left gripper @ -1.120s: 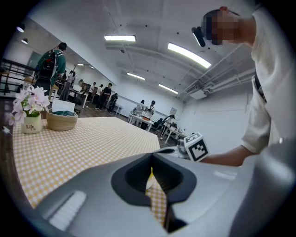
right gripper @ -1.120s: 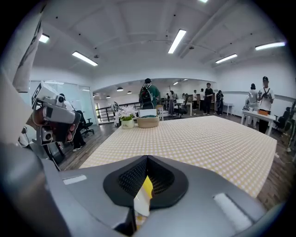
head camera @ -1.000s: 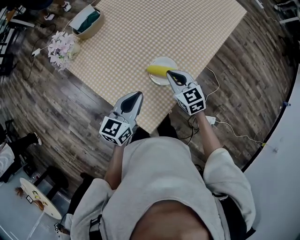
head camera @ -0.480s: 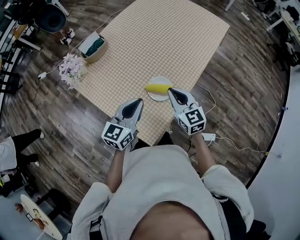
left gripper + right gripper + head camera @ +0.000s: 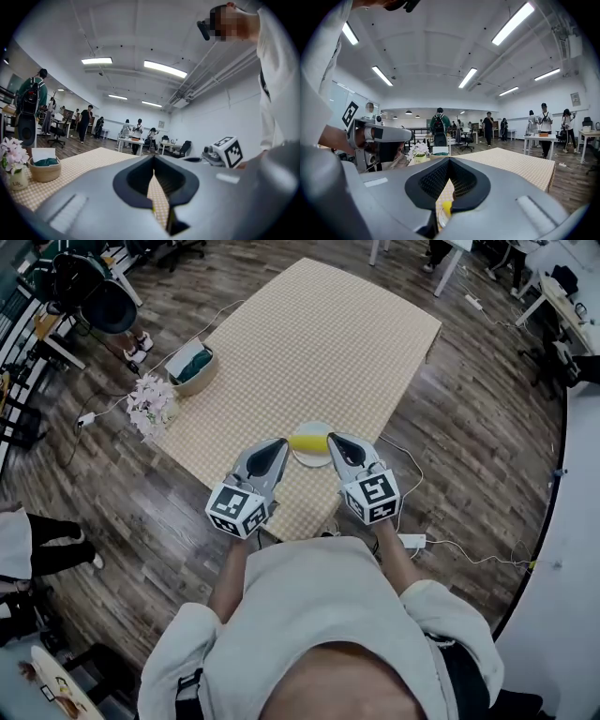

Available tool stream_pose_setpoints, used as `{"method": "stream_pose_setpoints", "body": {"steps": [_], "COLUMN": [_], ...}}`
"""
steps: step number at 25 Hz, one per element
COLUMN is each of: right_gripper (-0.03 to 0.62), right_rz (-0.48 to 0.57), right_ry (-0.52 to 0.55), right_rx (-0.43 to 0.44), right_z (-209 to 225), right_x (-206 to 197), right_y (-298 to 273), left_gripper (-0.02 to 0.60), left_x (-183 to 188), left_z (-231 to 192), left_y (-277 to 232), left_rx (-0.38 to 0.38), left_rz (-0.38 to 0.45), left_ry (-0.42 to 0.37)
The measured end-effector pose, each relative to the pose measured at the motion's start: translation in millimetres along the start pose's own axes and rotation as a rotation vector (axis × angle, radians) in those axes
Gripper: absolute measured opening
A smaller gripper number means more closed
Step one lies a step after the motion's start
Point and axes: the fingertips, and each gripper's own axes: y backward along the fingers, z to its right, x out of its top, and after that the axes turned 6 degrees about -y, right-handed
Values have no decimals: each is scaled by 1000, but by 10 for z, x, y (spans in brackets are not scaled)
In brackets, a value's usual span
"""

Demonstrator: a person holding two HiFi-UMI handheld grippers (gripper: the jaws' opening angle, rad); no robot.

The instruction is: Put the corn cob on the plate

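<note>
The yellow corn cob (image 5: 307, 442) lies across the white plate (image 5: 316, 456) near the front edge of the checkered table (image 5: 319, 343). My left gripper (image 5: 280, 442) is held up in the air just left of the plate, jaws shut and empty. My right gripper (image 5: 331, 438) hangs just right of the cob, also shut with nothing in it. In the left gripper view the closed left gripper (image 5: 153, 161) points level across the table. In the right gripper view, under the closed right gripper (image 5: 448, 164), a bit of the cob (image 5: 446, 206) shows.
A basket (image 5: 193, 366) with a green cloth and a vase of flowers (image 5: 150, 403) stand at the table's left corner. A cable and white adapter (image 5: 411, 541) lie on the wood floor to the right. Chairs, desks and several people fill the room beyond.
Both grippers have risen away from the table and drawn closer together, still shut. The cob stays on the plate, and the head view now takes in more of the room.
</note>
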Motion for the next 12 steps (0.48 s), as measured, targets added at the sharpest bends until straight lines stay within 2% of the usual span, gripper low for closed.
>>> {"method": "stream_pose_setpoints", "body": {"steps": [6,12], "right_gripper": [-3,-3], "right_rz": [1,5], "right_ry": [-25,-7], "right_rx": [-25,-27], "right_z": [-39,-98], "right_x": [-30,15], "right_y": [39,-1], "left_gripper": [8,8], "left_x": [-13,-26], "left_z": [22,-28], "left_y": [-27,-45], "left_rx": [-14,-27], "left_rz": [-3,-6], "left_ry": [-3,-9]}}
